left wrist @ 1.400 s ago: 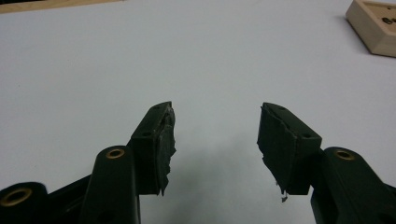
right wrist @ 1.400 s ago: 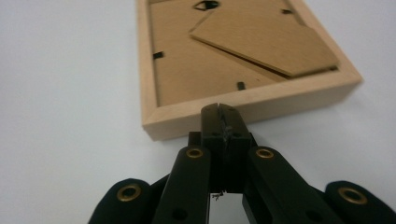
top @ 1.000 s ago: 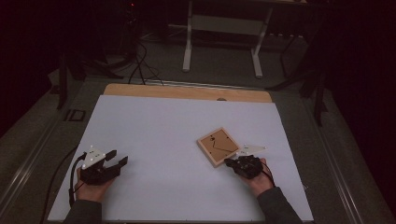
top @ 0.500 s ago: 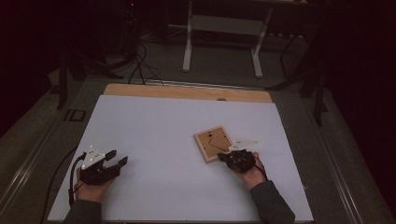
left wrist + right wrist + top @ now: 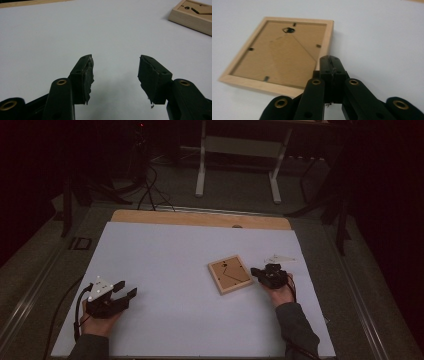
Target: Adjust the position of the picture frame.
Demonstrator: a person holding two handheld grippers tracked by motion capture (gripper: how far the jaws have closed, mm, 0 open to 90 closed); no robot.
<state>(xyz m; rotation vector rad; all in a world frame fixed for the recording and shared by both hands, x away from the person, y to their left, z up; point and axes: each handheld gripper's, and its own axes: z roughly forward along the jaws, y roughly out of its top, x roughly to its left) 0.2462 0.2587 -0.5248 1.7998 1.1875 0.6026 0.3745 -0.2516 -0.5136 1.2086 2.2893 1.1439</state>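
Dim surroundings ring a table (image 5: 165, 250) covered with a white sheet, a strip of bare wood showing along its far edge. Right of centre lies a shallow wooden picture frame (image 5: 230, 274), back side up; set into its rim is a brown backing board (image 5: 278, 51) held by small metal tabs, with a hanger near one edge.

The right gripper (image 5: 269, 275) sits just to the right of the frame, its jaws clenched together with nothing between them. In the right gripper view their tips lie at the frame's near right corner; whether they touch the wood is hard to tell. The left gripper (image 5: 112, 297) rests near the left, near corner of the sheet, well apart from the frame, jaws released and spread over bare sheet, as the left gripper view shows.

Compared with a second ago, the frame has shifted to the left and turned slightly, and the right gripper has followed it leftward. The left gripper stays where it was.

A pale flat shape (image 5: 279, 257) lies on the sheet just beyond the right gripper, too faint to identify. The left gripper view cuts the frame off at the top right corner.
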